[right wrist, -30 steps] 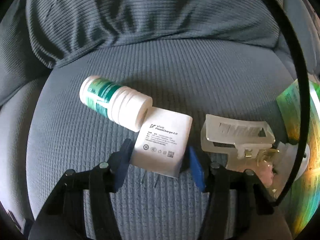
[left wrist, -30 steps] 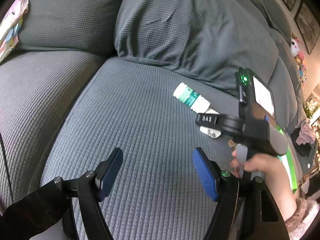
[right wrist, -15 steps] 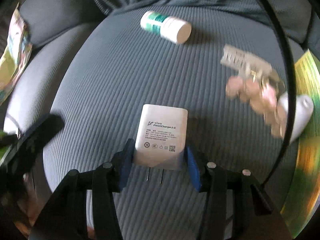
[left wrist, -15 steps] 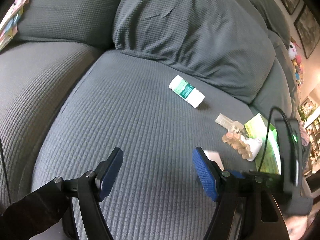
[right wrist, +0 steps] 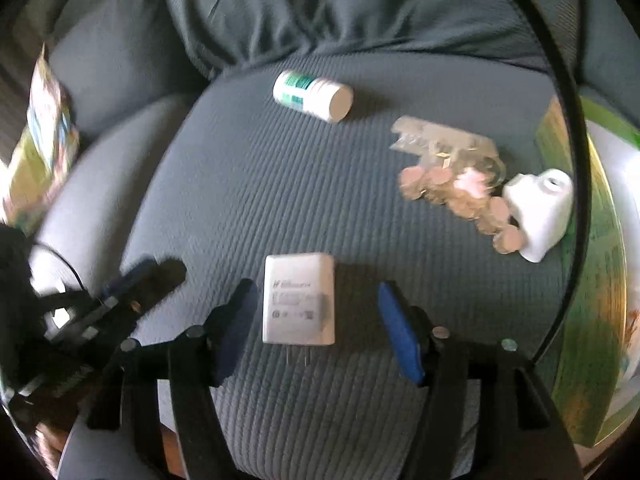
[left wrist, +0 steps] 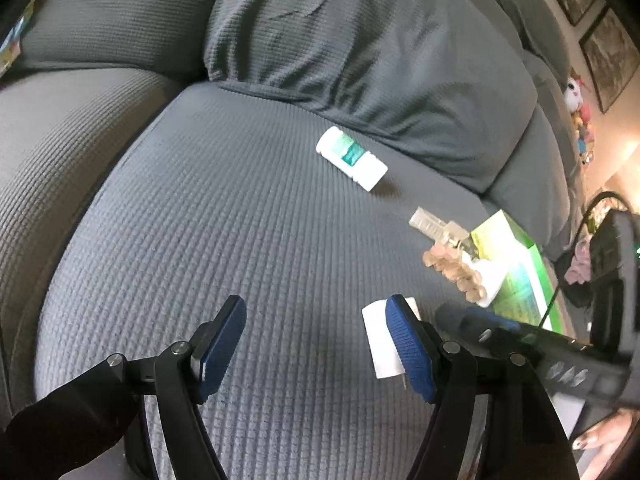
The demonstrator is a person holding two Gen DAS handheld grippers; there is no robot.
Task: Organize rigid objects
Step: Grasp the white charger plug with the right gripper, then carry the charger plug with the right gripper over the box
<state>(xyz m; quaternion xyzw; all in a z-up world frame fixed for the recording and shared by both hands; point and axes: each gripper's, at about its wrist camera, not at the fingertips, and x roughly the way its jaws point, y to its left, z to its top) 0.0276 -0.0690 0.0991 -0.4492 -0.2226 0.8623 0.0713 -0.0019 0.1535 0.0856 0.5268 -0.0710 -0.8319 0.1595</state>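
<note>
Grey ribbed sofa cushion (right wrist: 248, 184) carries the white charger (right wrist: 298, 300), lying flat with prongs toward the right gripper (right wrist: 316, 332), whose spread jaws flank it without touching. Beyond the charger, a pill bottle (right wrist: 314, 96) lies sideways. Left gripper (left wrist: 316, 354) gapes, holding nothing.

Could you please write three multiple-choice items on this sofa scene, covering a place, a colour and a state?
1. Where does the white charger lie?
A. between the right hand-held gripper's fingers
B. on the green box
C. against the back cushion

2. What colour is the pill bottle's label?
A. red
B. green
C. yellow

3. How is the right hand-held gripper?
A. shut on the charger
B. shut on the bottle
C. open

Answers: 1 A, it rests on the seat cushion between the blue pads; 2 B, a green band shows; 3 C, gaps show either side of the charger.
</note>
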